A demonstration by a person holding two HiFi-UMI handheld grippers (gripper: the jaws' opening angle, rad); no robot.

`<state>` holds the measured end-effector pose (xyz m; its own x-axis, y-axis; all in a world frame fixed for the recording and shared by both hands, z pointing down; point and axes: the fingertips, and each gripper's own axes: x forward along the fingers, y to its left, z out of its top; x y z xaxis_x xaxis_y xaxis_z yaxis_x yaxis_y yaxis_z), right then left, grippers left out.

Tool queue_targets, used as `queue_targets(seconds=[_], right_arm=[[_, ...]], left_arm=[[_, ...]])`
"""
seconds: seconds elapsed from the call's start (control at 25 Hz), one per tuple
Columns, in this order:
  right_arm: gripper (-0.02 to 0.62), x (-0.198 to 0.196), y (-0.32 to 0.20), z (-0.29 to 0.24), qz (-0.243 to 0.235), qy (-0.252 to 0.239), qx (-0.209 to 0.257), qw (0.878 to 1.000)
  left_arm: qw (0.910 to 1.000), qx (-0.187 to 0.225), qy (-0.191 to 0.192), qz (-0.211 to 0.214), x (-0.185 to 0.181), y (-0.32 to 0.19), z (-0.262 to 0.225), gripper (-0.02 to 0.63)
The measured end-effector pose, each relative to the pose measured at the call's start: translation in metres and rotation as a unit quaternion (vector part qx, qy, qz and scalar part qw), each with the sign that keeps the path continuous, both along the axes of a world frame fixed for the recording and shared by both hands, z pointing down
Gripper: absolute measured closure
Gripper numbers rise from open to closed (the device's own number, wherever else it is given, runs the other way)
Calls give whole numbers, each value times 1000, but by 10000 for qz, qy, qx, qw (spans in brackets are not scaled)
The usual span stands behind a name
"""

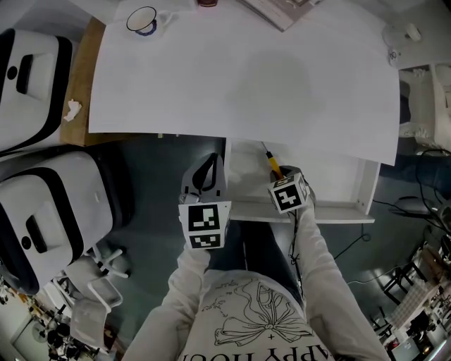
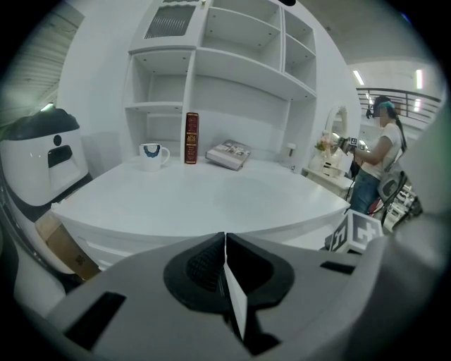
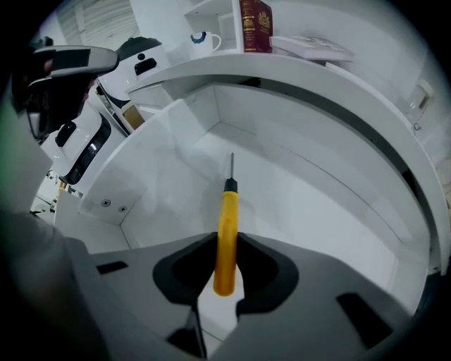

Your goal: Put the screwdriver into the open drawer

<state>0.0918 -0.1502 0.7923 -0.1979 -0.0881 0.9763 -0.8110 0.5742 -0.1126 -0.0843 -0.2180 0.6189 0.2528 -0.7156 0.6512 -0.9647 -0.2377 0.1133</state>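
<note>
A screwdriver (image 3: 226,236) with a yellow handle and thin metal shaft is clamped between the jaws of my right gripper (image 3: 225,271), tip pointing down into the open white drawer (image 3: 296,204). In the head view the right gripper (image 1: 282,180) hangs over the drawer (image 1: 338,180) below the desk edge, the screwdriver (image 1: 271,161) slanting up to the left. My left gripper (image 1: 204,187) is held left of the drawer, beside its side wall. In the left gripper view its jaws (image 2: 225,271) meet with nothing between them.
A white desk (image 1: 246,70) spans above the drawer, with a mug (image 1: 143,20) and a book at its back edge. White bulky machines (image 1: 49,204) and a cardboard box (image 1: 77,77) stand to the left. A person (image 2: 380,162) stands far right.
</note>
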Motion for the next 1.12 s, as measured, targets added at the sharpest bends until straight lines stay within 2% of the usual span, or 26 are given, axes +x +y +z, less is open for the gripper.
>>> queue_targets(seconds=[0.24, 0.48, 0.68, 0.92, 1.12], right_arm=[[515, -1, -3, 3, 138, 28, -47, 9999], [512, 0, -4, 8, 75, 90, 9, 9999], [488, 1, -4, 6, 109, 38, 60, 9999], [474, 1, -11, -17, 223, -133, 363, 9990], [489, 1, -16, -65, 619, -531, 644, 9946]], left_arm=[[10000, -35, 57, -1, -2, -1, 2, 597], [10000, -63, 56, -12, -4, 2, 5, 597], [9999, -67, 41, -63, -7, 4, 5, 597], [9998, 51, 73, -166, -9, 4, -9, 597], [9994, 237, 121, -200, 0, 5, -34, 597]])
